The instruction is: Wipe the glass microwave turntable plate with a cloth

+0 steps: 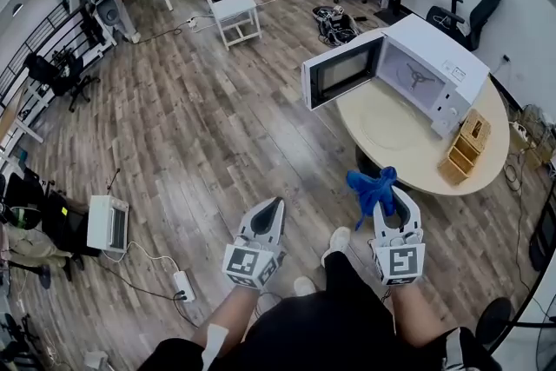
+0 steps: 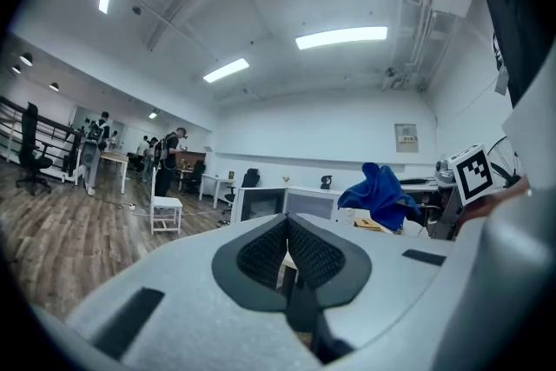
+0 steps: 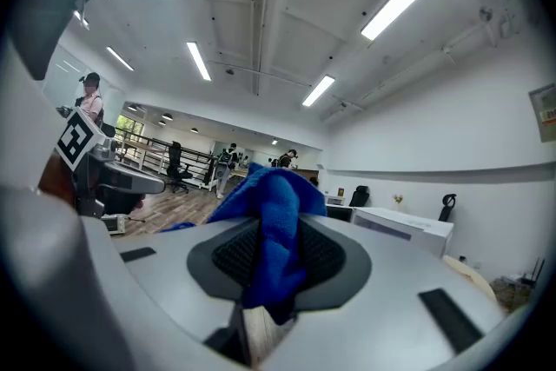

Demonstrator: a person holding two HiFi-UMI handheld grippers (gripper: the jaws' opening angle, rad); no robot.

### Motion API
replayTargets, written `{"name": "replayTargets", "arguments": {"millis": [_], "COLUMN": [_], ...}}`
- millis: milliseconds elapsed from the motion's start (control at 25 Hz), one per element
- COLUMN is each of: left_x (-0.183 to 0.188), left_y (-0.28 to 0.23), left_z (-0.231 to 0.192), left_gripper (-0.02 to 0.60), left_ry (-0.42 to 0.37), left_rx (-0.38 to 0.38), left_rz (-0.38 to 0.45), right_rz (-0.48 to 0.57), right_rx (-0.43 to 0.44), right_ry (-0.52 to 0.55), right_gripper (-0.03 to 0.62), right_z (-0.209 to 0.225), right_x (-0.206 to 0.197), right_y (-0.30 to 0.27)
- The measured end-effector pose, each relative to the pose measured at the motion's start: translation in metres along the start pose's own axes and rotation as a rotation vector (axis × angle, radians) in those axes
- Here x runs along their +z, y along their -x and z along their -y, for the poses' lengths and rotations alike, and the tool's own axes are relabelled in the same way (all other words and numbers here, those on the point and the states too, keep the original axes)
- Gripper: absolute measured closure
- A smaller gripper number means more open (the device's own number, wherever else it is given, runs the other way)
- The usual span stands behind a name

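Cloth (image 3: 276, 213) clamped between right hand-held gripper (image 1: 393, 201) jaws.

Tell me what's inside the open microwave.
Inside the microwave, only a three-armed roller ring shows on the cavity floor, and nothing rests on it. The cavity's ceiling is hidden behind the top casing.

1. The round, light wooden tabletop (image 1: 408, 174) carries a white microwave (image 1: 439, 65) with its door open, a faintly outlined glass plate (image 1: 387, 128) before it, and a wooden box (image 1: 465, 148) near the edge.
2. The plank floor (image 1: 200, 143) bears a white chair (image 1: 234, 13), a power strip (image 1: 183, 285) and a white device (image 1: 107, 223).
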State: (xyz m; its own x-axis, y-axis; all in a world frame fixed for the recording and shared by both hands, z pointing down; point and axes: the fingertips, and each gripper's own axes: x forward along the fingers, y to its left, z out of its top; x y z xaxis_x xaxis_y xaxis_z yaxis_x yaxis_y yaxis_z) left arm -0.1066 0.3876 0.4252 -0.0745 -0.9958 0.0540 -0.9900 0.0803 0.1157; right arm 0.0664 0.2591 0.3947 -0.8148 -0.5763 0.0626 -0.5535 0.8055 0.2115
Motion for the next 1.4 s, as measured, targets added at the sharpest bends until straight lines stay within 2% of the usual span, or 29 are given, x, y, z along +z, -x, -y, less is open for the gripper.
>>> {"name": "replayTargets", "arguments": {"millis": [480,840,1200,1400], "left_x": [0.007,0.011,0.009,0.005], "left_y": [-0.131,-0.244,-0.315,-0.347], "left_z": [-0.02,-0.008,0.005,0.011], "left_gripper": [0.575,0.575,0.575,0.575], "left_ry": [-0.032,-0.053,-0.101,-0.101], "left_rx": [-0.045,-0.077,-0.134,-0.186], "left_rz": [-0.041,-0.067,-0.067,-0.08], "right_rz": [-0.049,-0.086,-0.084,-0.105], "right_rx": [-0.031,-0.035,-0.06,-0.088], "right_ry": [-0.012,-0.055,-0.104,-0.125], "right_gripper": [0.499,0.499,0.499,0.499], "right_z": [0.073,0.15,0.19,0.203], "right_x": [-0.024,-0.058,-0.078,-0.089], "right_y": [-0.095,-0.154,-0.189,-0.201]}}
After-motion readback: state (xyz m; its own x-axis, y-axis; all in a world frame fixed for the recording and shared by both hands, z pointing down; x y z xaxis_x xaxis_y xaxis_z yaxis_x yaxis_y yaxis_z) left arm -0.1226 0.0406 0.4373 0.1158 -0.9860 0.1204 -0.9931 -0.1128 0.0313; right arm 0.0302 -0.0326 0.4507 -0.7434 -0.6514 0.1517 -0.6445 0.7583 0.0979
